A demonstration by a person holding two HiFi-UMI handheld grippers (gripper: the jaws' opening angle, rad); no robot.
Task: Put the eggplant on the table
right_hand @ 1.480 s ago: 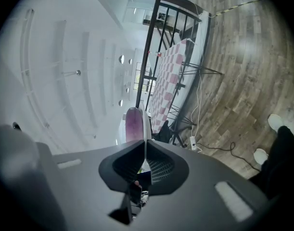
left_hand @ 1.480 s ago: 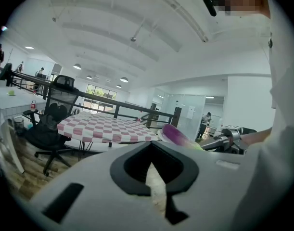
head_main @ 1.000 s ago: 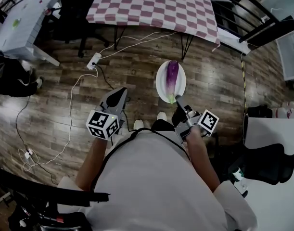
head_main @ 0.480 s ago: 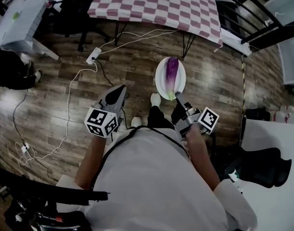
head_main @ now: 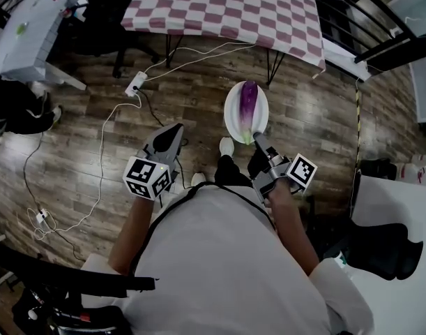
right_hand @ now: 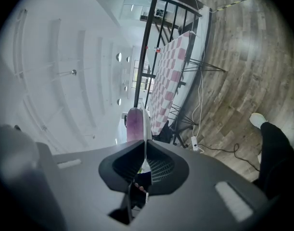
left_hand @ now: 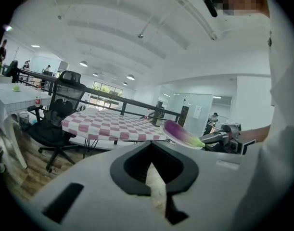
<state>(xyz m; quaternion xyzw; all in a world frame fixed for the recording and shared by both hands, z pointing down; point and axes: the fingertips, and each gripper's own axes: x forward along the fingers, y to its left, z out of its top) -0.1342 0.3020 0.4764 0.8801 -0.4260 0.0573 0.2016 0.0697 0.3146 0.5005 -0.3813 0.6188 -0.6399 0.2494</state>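
Checkered pink counter [head_main: 219, 5] ahead: your right tongs [head_main: 258, 140] grip the white oval plate [head_main: 233, 114] by its rim, so carry the long purple eggplant [head_main: 249, 107] level; left tongs [head_main: 174, 131] seem closed, empty.

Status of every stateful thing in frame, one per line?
left gripper: shut, empty.
right gripper: shut on the plate's near rim.
plate: held above the floor, short of the table.
eggplant: lying on the plate.
checkered table: ahead, eggplant not yet on it.
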